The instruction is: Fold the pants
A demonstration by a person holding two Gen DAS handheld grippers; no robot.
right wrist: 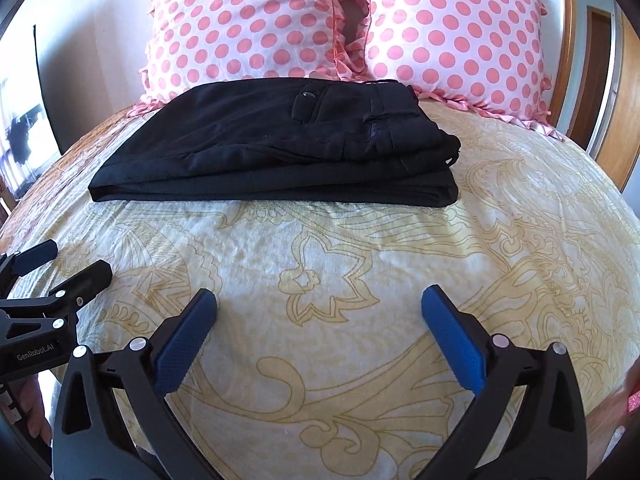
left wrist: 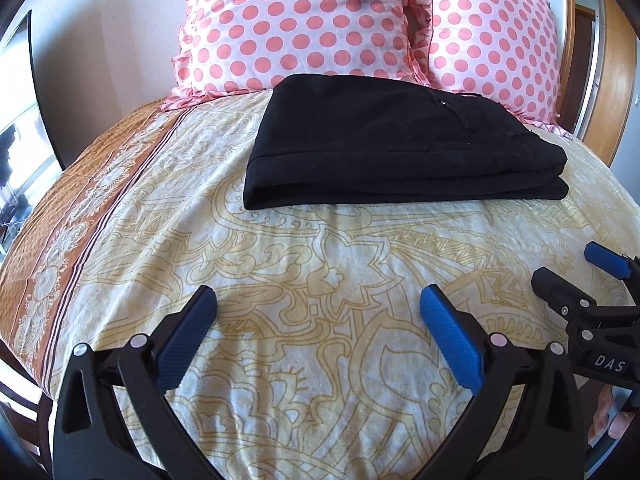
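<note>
The black pants lie folded in a flat stack on the bed, just before two polka-dot pillows. Left tongs and right tongs both gape wide, gripping nothing, well short of the pants.

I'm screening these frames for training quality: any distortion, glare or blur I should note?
Left wrist view: strong fisheye bulge curves the bed, dark corner vignette, blown-out window at the left edge, black pants sharp but with little detail. Right wrist view: same bulge, pants and pillows crisp, blurred fingers at the lower edges.
</note>
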